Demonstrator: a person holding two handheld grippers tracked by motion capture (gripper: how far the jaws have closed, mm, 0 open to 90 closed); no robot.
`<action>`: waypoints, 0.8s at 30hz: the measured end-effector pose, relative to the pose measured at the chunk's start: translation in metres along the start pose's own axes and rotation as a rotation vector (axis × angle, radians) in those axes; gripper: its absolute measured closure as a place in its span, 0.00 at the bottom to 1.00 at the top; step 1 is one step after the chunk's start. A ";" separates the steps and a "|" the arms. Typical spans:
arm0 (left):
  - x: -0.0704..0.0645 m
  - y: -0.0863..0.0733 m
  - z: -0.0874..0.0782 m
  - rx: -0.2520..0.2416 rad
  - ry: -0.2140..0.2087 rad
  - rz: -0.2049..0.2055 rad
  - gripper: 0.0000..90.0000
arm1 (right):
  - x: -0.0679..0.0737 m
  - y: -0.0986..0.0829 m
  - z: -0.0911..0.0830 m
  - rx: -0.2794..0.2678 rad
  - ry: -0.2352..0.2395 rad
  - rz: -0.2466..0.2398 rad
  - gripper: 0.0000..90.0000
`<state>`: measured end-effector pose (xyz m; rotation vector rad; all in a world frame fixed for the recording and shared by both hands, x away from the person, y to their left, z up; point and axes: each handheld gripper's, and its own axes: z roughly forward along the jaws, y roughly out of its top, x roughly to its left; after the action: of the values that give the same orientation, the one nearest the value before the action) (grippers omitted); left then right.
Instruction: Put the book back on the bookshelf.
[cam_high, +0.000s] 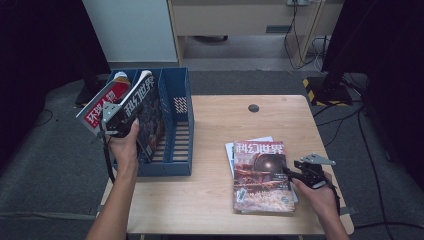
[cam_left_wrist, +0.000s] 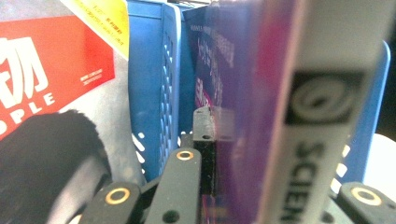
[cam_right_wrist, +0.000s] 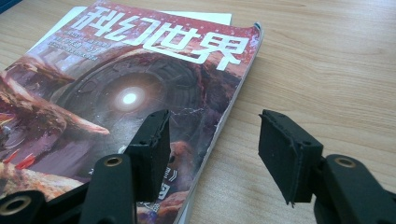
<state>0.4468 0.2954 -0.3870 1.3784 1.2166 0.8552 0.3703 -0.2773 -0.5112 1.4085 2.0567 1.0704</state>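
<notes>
A blue file rack (cam_high: 180, 102) stands on the table's left end. My left gripper (cam_high: 122, 120) is shut on a dark science-fiction magazine (cam_high: 149, 107), held upright and tilted in a rack compartment. In the left gripper view its purple cover and white spine (cam_left_wrist: 322, 116) fill the space between the jaws. A red-covered magazine (cam_high: 102, 102) leans in the leftmost compartment. My right gripper (cam_right_wrist: 215, 144) is open, low over the right edge of another science-fiction magazine (cam_right_wrist: 116, 93) lying flat on the table. One finger is over its cover, the other over bare wood.
The flat magazine (cam_high: 261, 172) tops a small stack, with a white-edged one (cam_high: 229, 150) beneath it. The wooden table (cam_high: 210, 200) has a dark cable hole (cam_high: 253, 108) near its far edge. The rack's right compartment (cam_high: 181, 135) holds nothing.
</notes>
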 end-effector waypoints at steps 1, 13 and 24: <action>0.000 -0.001 0.002 -0.001 0.001 -0.003 0.92 | 0.000 0.000 0.000 -0.001 0.000 0.001 0.49; 0.006 -0.005 0.001 -0.008 0.041 -0.014 0.92 | -0.001 0.000 0.000 0.001 0.002 0.002 0.49; 0.007 -0.013 0.001 0.014 0.059 0.000 0.91 | 0.000 0.000 0.000 0.003 0.003 0.005 0.48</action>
<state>0.4470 0.3012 -0.4010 1.3731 1.2691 0.8943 0.3701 -0.2776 -0.5112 1.4153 2.0589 1.0724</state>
